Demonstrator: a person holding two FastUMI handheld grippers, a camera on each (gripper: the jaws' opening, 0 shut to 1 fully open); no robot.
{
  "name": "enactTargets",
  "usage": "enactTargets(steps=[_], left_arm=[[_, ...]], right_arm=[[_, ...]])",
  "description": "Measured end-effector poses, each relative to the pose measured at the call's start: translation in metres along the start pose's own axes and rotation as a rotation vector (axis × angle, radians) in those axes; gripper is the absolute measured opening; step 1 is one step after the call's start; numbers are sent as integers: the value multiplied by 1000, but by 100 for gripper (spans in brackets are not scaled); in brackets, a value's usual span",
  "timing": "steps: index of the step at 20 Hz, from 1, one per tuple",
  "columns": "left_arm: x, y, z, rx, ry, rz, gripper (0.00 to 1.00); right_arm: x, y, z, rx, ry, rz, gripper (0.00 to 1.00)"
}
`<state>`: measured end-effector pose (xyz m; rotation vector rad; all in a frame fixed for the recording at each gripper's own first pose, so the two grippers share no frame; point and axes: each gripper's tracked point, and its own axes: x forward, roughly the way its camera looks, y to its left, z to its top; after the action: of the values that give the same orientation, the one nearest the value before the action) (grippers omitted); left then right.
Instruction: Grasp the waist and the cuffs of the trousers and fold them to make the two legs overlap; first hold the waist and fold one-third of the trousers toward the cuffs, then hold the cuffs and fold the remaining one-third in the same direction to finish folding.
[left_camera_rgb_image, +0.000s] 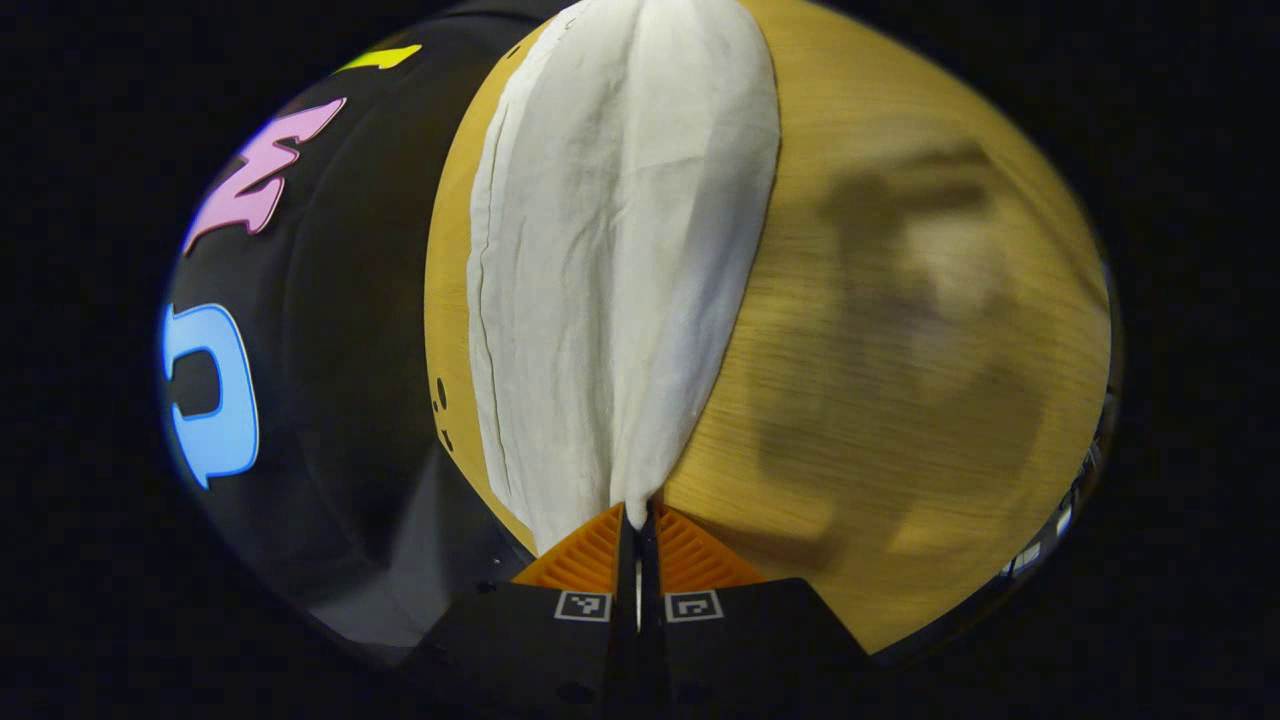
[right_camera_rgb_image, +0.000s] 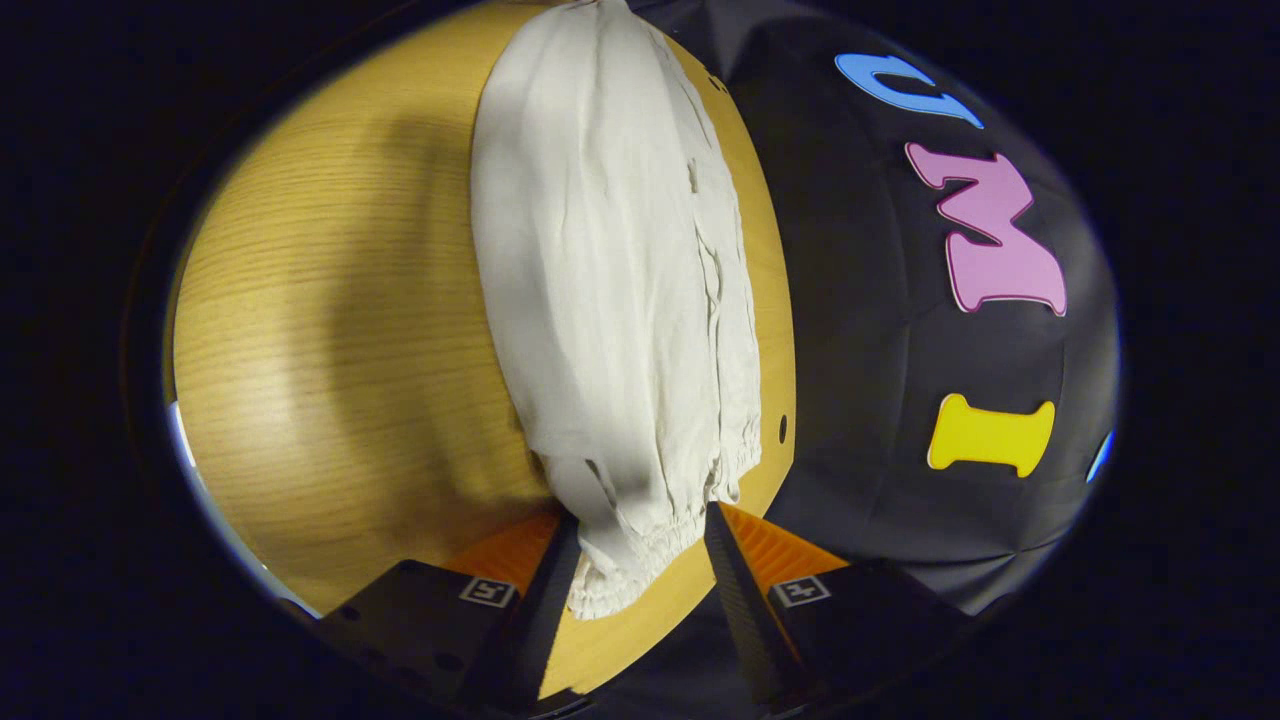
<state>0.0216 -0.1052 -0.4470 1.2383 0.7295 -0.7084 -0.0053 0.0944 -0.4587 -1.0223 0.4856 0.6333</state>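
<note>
Trousers look limp; we pinch the cuff with left gripper, right gripper spread around the waist.

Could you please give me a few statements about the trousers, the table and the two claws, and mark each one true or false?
1. The left claw is shut on the trousers. True.
2. The right claw is shut tight on the fabric. False: its fingers stand apart, the gathered elastic end lying between them.
3. The trousers are dark blue. False: they are off-white.
4. The trousers lie on a wooden table. True.
5. The table's edge beside the trousers has small holes. True.
</note>
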Motion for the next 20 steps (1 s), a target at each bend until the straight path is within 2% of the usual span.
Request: enactTargets(steps=[2,4,5,6,7,9,10,14,20], left_arm=[[0,0,0,-17,5,-2,5],[0,-1,1,-41,8,-7,5],[-1,-1,1,-46,9,-8,5],[-1,-1,0,-52,10,-8,5],[-2,-1,1,-62,11,-7,5],[-1,-1,-1,-106,18,-10,5],[-3,0,-1,-137,26,-8,5],[-14,31,3,-261,14,84,5],[-15,84,-1,-399,22,154,5]], right_arm=[[7,7,0,20,17,46,62],[4,21,-5,78,37,116,33],[10,20,-8,110,44,130,9],[-2,17,-7,134,50,146,8],[7,18,-5,152,54,160,5],[4,15,-5,158,53,168,5],[2,7,-2,151,43,141,5],[-10,-31,7,189,0,34,5],[-5,-91,16,288,-11,-61,5]])
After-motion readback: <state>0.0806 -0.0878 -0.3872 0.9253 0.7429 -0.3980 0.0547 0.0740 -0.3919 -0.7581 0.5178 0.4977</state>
